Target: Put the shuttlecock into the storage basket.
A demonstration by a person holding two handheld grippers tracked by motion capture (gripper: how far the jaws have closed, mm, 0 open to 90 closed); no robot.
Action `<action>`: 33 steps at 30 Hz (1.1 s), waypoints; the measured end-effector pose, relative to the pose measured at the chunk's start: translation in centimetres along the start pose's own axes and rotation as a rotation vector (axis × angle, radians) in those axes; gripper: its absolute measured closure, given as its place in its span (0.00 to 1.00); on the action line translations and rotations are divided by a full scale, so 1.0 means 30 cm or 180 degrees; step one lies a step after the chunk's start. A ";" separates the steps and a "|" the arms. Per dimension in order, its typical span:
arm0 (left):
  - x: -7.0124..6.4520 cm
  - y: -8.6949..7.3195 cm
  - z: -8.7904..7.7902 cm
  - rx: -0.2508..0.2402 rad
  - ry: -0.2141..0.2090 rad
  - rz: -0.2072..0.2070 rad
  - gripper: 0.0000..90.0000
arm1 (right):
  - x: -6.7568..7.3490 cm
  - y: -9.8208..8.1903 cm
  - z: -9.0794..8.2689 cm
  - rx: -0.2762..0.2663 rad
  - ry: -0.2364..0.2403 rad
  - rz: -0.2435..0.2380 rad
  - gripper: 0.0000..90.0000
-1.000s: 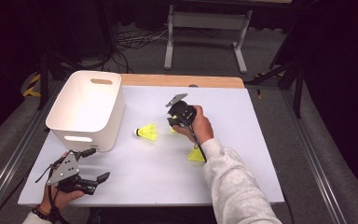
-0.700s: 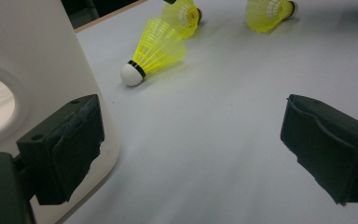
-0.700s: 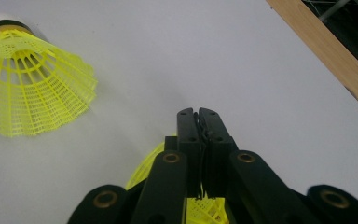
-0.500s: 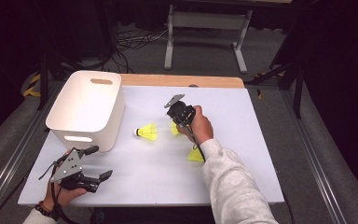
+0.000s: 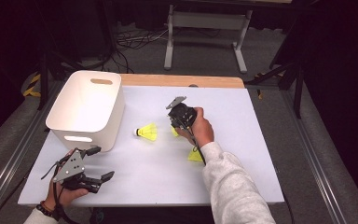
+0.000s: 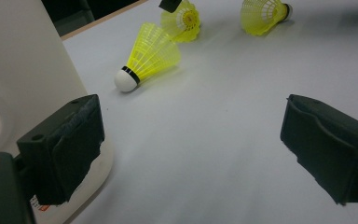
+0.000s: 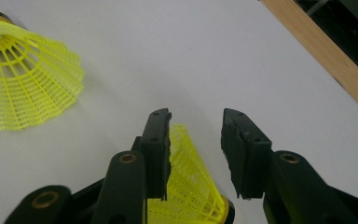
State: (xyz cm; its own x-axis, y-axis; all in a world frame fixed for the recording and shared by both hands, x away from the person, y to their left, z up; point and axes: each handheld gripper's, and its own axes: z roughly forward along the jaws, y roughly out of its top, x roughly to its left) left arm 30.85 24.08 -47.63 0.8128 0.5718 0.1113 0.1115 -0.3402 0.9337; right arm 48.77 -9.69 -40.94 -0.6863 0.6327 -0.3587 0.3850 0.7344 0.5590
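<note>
High view: white table point(image 5: 242, 154), white bin point(image 5: 86, 109) at its left rear, 3 yellow shuttlecocks on the sheet. One lies on its side just right of the bin point(image 5: 148, 132); a 2nd sits under the right gripper point(image 5: 175, 122), mostly hidden by it; a 3rd point(image 5: 195, 156) lies by the right sleeve. Left gripper point(image 5: 98, 163) rests near the front-left corner, jaws spread wide, nothing in them. Left gripper view: jaws wide apart w/ bare table between; bin wall point(image 6: 23, 70) at left, all 3 shuttles ahead, nearest w/ white cork tip point(image 6: 147, 56) toward the bin. Right gripper view: jaws part open and just been opening; mesh skirt of the shuttle point(image 7: 191, 182) stands between them, left pad touching or v. close, right pad clear of it, so not clamped. Another shuttle point(image 7: 23, 84) lies at upper left. Handling, judged: v. light, skirt springy thin plastic, deforms if squeezed hard, rolls in an arc when nudged. Best hold looks like low on the skirt near the cork, gentle close. Count: 3 shuttles, 1 bin, 2 grippers.
</note>
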 end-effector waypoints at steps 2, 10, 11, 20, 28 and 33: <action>0.000 0.000 0.000 -0.0003 -0.0005 -0.0006 0.08 | 0.000 -0.002 0.012 0.0060 -0.0010 0.0007 0.64; 0.002 -0.002 0.000 0.0005 -0.0016 -0.0002 0.08 | 0.002 -0.007 0.041 0.0225 0.0051 -0.0069 0.91; 0.002 -0.002 0.000 0.0008 -0.0012 0.0003 0.08 | 0.006 -0.005 0.040 0.0220 0.0049 -0.0067 0.92; -0.006 -0.003 -0.004 0.0021 0.0017 0.0003 0.08 | 0.013 0.008 -0.015 -0.0049 0.0040 -0.0105 0.99; -0.011 -0.004 -0.008 0.0039 0.0051 -0.0002 0.08 | 0.015 -0.003 -0.059 -0.0534 0.0491 0.0190 0.99; -0.010 -0.005 -0.008 0.0045 0.0068 0.0000 0.08 | 0.016 -0.045 -0.041 -0.0624 0.0680 0.0381 0.93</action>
State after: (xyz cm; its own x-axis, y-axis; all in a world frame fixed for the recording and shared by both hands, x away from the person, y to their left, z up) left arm 30.44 24.13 -47.72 0.8004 0.5876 0.1189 0.1197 -0.3508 0.9288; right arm 47.16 -10.66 -40.95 -0.7654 0.6307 -0.1280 0.3588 0.5833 0.7287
